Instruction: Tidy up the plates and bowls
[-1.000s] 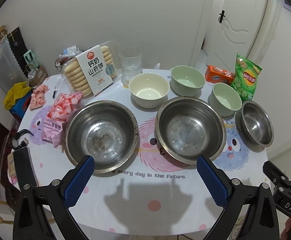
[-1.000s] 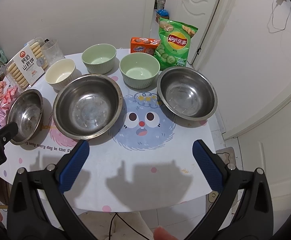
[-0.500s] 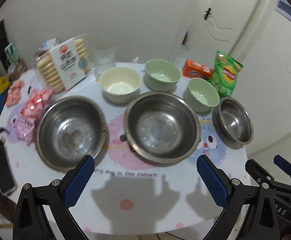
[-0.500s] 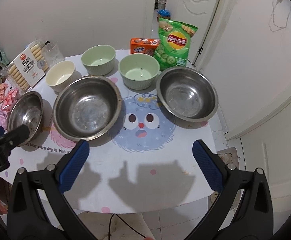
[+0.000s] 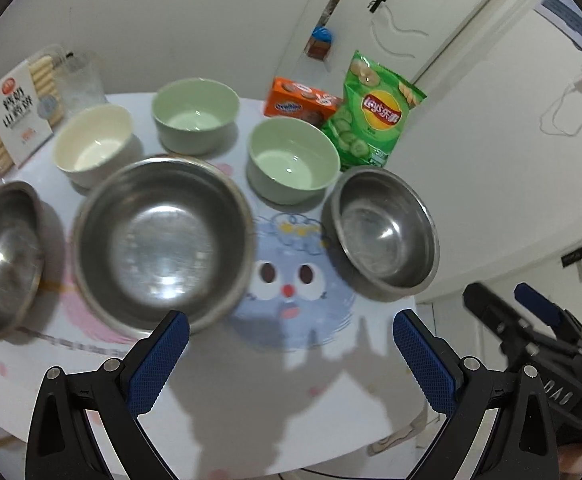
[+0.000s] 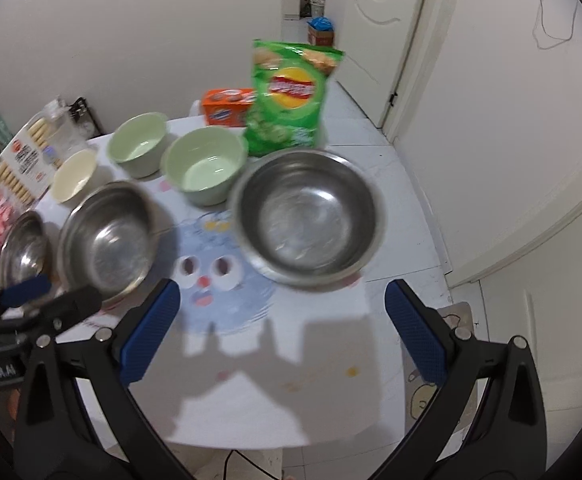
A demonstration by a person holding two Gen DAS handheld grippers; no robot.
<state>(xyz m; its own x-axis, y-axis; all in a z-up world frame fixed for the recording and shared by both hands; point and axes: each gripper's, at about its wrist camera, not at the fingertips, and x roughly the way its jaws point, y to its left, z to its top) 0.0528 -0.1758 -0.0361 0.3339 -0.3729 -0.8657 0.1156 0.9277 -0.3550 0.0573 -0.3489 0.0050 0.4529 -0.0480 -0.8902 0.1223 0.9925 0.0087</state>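
Observation:
Three steel bowls stand in a row on the table: left [image 5: 5, 256] [image 6: 25, 254], middle [image 5: 163, 240] [image 6: 109, 238], right [image 5: 385, 228] [image 6: 309, 216]. Behind them stand a cream bowl [image 5: 93, 142] [image 6: 74, 176] and two green bowls, one at the back [image 5: 195, 114] [image 6: 139, 144], one nearer [image 5: 293, 158] [image 6: 205, 168]. My left gripper [image 5: 291, 354] is open and empty above the front edge, between the middle and right steel bowls. My right gripper [image 6: 281, 326] is open and empty just in front of the right steel bowl.
A green chip bag [image 5: 375, 112] [image 6: 291, 96] and an orange box [image 5: 301, 100] [image 6: 227, 106] stand at the back right. A biscuit pack [image 5: 13, 112] [image 6: 23, 156] and a glass [image 5: 85, 82] are at the back left. The table's right edge drops to the floor.
Both grippers have swung to the right and closer to the table; the right steel bowl now sits nearer the centre of each view. No bowl has moved.

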